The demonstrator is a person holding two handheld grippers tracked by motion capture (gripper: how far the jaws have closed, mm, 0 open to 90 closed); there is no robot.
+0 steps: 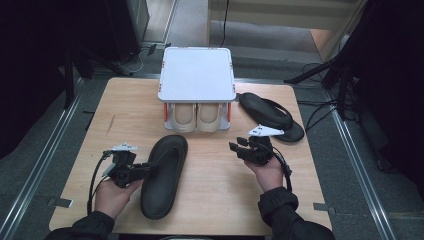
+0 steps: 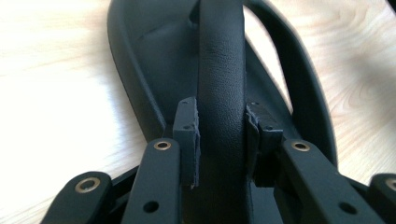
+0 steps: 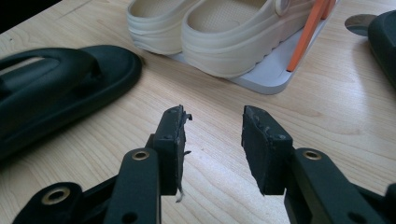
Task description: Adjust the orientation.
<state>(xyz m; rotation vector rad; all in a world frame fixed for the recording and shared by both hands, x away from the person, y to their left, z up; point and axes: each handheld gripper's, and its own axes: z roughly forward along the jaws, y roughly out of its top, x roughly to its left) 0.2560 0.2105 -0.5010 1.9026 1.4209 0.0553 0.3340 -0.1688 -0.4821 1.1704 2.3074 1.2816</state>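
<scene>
A black flip-flop sandal (image 1: 162, 175) lies lengthwise on the wooden table (image 1: 220, 195), left of centre. My left gripper (image 1: 147, 167) comes in from its left side. In the left gripper view my left gripper (image 2: 222, 116) has its pads pressed on both sides of the sandal's strap (image 2: 222, 70). My right gripper (image 1: 239, 144) hovers right of centre, jaws apart. In the right gripper view my right gripper (image 3: 212, 121) has only bare wood between its fingers. A second black sandal (image 1: 270, 115) lies at the back right.
A white two-level rack (image 1: 197, 75) stands at the back centre, with a pair of beige clogs (image 1: 197, 116) on its lower shelf. The clogs (image 3: 224, 32) sit just beyond my right gripper. Dark stands and cables surround the table.
</scene>
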